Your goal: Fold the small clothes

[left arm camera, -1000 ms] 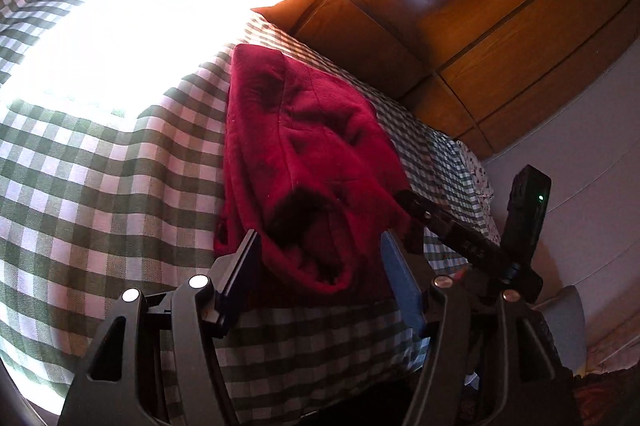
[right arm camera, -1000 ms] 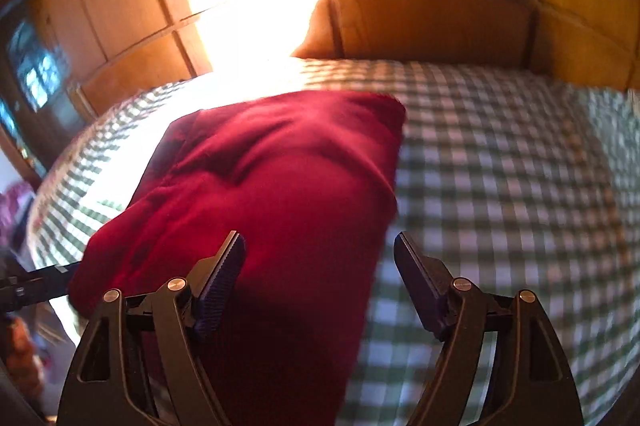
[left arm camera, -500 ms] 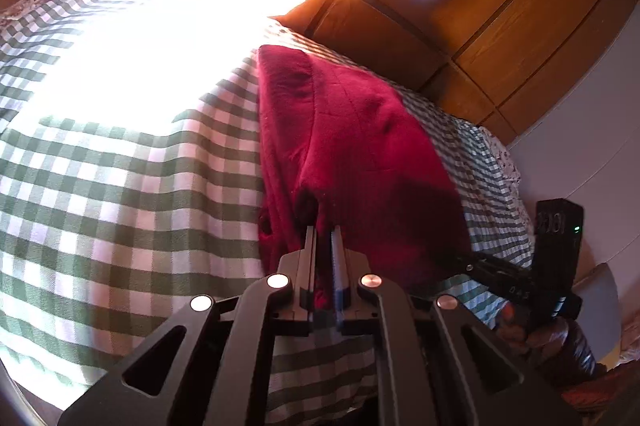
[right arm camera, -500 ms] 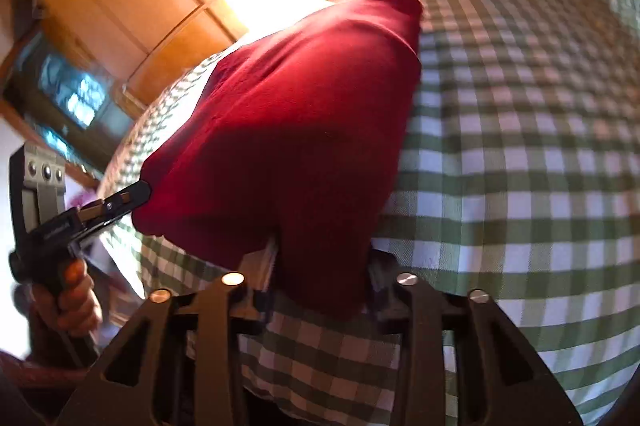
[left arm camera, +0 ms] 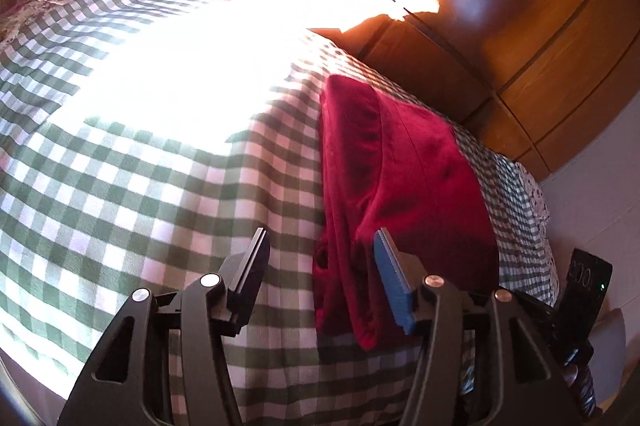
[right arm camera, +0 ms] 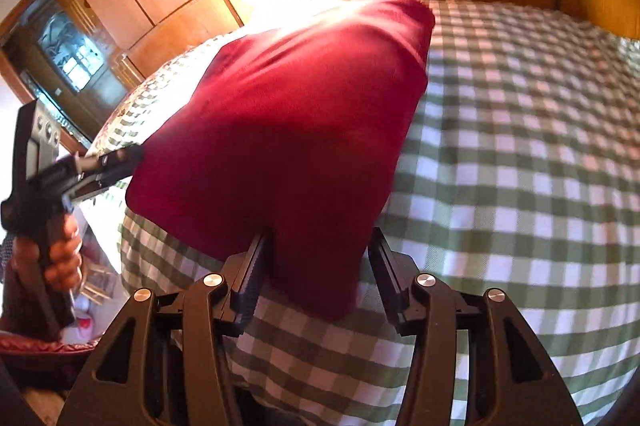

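Red cloth (right arm camera: 288,129), folded, lies on checked sheet (right arm camera: 520,185), its near edge hanging toward both tools. Right gripper (right arm camera: 316,274) points down at approx. 45 deg; jaws opening, part-spread, w/ the cloth's near corner between them. Left pad sits beside the fabric; contact unclear due to blur. Left gripper (left arm camera: 320,282) also tilts down, jaws opening, approx. half apart. Cloth edge shows at 1 o'clock in the gap by the blue pad (left arm camera: 390,282), unclamped; the other pad is over bare sheet. Hand (right arm camera: 60,250) grips the left tool's handle at 9 o'clock in right view. Wood panels (left arm camera: 540,45) at 12.
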The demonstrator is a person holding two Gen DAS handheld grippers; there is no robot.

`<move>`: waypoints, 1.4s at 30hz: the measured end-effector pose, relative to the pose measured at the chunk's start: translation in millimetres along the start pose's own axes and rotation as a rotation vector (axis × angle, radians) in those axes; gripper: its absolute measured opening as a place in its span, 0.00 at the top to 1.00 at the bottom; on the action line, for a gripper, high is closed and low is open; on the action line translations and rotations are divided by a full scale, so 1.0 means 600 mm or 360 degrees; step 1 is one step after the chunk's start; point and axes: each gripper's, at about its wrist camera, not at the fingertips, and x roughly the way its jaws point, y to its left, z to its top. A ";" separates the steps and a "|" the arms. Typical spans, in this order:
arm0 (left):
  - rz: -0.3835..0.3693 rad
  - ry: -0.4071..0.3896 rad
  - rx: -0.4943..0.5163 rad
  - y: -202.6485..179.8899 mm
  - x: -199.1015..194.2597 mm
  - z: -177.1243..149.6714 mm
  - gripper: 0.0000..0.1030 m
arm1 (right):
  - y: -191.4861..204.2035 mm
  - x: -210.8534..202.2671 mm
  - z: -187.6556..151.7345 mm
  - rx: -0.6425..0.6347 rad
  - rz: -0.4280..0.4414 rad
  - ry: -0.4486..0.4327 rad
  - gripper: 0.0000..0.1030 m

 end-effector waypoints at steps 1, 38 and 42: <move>0.0035 -0.0020 0.0006 -0.002 0.001 0.013 0.48 | -0.001 -0.008 0.007 -0.0011 -0.0025 -0.0028 0.52; 0.0340 0.0014 0.0460 -0.125 0.153 0.075 0.46 | -0.051 0.108 0.144 -0.0014 -0.0326 -0.0172 0.36; 0.0349 0.0011 0.0445 -0.117 0.153 0.069 0.40 | -0.074 0.114 0.143 0.0125 -0.0241 -0.0144 0.29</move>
